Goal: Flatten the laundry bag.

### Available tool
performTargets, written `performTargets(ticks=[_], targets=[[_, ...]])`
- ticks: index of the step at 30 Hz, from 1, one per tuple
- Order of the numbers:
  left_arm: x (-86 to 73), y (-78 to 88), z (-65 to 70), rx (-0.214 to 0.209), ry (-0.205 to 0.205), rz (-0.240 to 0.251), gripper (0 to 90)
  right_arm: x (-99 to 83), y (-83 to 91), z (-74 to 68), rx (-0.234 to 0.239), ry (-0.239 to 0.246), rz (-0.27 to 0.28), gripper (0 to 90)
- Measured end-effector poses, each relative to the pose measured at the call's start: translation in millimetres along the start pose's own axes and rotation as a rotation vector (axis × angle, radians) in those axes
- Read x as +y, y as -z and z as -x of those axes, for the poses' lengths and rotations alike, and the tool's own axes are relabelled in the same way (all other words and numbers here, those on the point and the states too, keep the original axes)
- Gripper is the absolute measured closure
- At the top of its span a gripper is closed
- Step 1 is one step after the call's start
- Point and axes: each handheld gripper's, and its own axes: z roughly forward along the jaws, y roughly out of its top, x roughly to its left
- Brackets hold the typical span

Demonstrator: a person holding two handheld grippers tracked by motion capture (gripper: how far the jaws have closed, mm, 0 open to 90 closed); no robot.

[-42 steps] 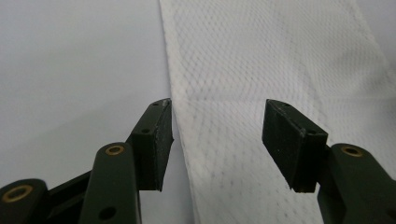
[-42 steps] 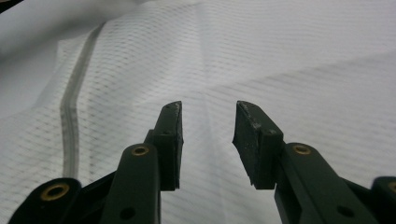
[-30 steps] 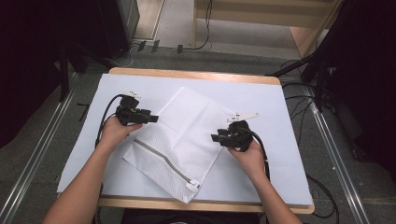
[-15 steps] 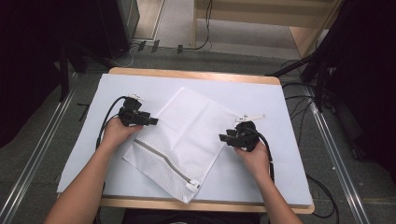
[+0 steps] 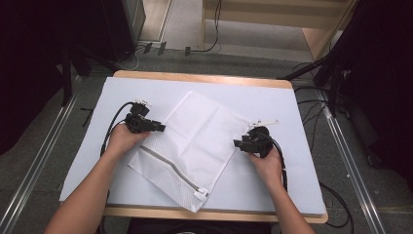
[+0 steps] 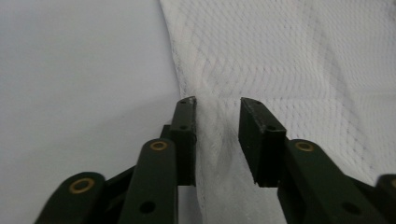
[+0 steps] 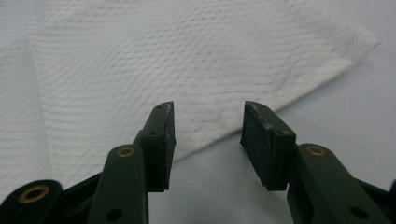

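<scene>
A white mesh zip-up laundry bag [image 5: 190, 144] lies flat and skewed at the middle of the pale-covered wooden table [image 5: 292, 102], its zipped end near the front edge, with bare cover open along both sides and the far edge. The left gripper [image 6: 216, 122] has its jaws apart, straddling the bag's left edge. The right gripper [image 7: 208, 127] is spread too, at the bag's right edge, gripping nothing.

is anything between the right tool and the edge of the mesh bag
Nothing visible. In the right gripper view, the right tool is open with the mesh bag's edge lying on the white table cover just ahead of its gap. The left tool is also open, straddling the bag's opposite edge.
</scene>
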Motion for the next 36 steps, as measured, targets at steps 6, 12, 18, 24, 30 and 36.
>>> performTargets(ticks=[6,12,18,24,30,36], targets=[[-1.4,-0.9,1.6,-0.017,-0.018,-0.021,81.5,-0.8,-3.6,-0.6,-0.024,-0.011,0.010,50.8],[-1.7,-1.4,2.8,-0.021,-0.023,-0.025,83.2,-1.2,-7.6,-11.0,-0.093,0.034,0.015,56.0],[-2.2,-1.7,2.4,-0.024,-0.018,-0.019,83.2,0.1,-9.8,-12.8,-0.135,0.014,0.026,71.2],[-1.9,-2.7,2.7,-0.045,-0.008,-0.032,86.7,2.6,-10.3,-7.7,-0.110,0.003,0.022,82.6],[-1.5,-2.9,6.8,-0.044,-0.017,-0.036,89.5,11.9,-12.0,-0.6,-0.062,-0.040,-0.023,89.0],[-6.3,7.4,11.5,-0.040,-0.013,0.004,89.4,21.9,-14.4,4.7,-0.058,-0.033,-0.027,89.1]])
